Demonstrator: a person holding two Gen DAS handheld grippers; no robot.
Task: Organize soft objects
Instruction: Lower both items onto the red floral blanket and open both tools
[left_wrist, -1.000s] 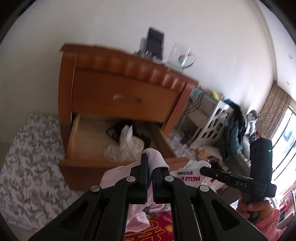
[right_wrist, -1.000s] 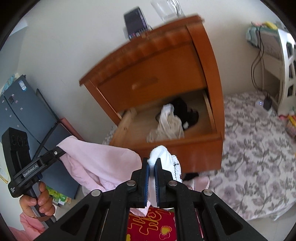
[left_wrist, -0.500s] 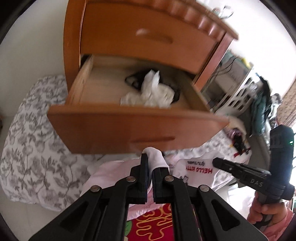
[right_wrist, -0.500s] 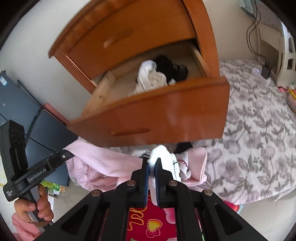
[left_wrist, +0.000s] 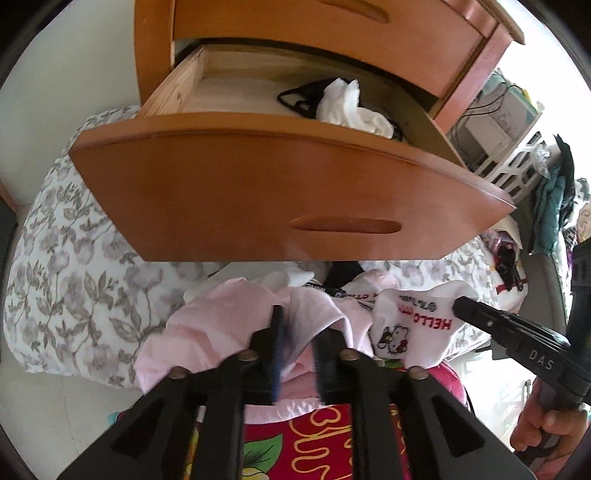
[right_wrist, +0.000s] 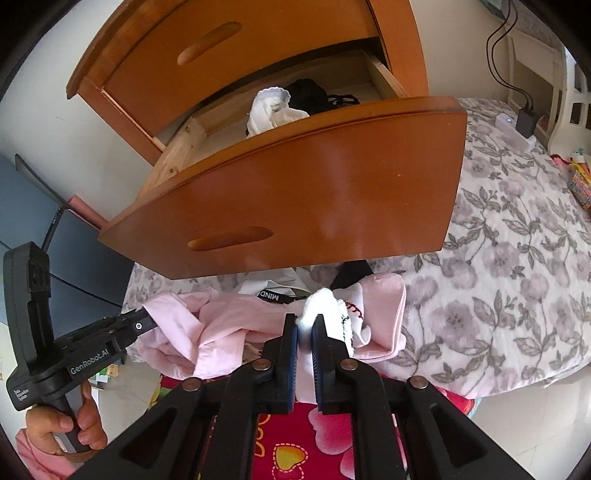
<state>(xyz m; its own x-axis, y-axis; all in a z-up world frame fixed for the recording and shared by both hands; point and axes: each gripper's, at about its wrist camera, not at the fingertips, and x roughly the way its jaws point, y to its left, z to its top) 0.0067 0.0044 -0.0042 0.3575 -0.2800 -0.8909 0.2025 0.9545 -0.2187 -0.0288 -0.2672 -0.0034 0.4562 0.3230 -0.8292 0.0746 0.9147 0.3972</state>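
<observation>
Inside the open drawer a white cloth and something dark already lay, while below its front the left gripper, seemingly half-parted, and the right gripper, pinched tight, held the pink-and-white garment, unstowed.

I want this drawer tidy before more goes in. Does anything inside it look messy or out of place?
Yes. In the open drawer, a white garment lies crumpled rather than folded, heaped against a tangled black item near the back. The rest of the drawer floor shows bare wood.
</observation>
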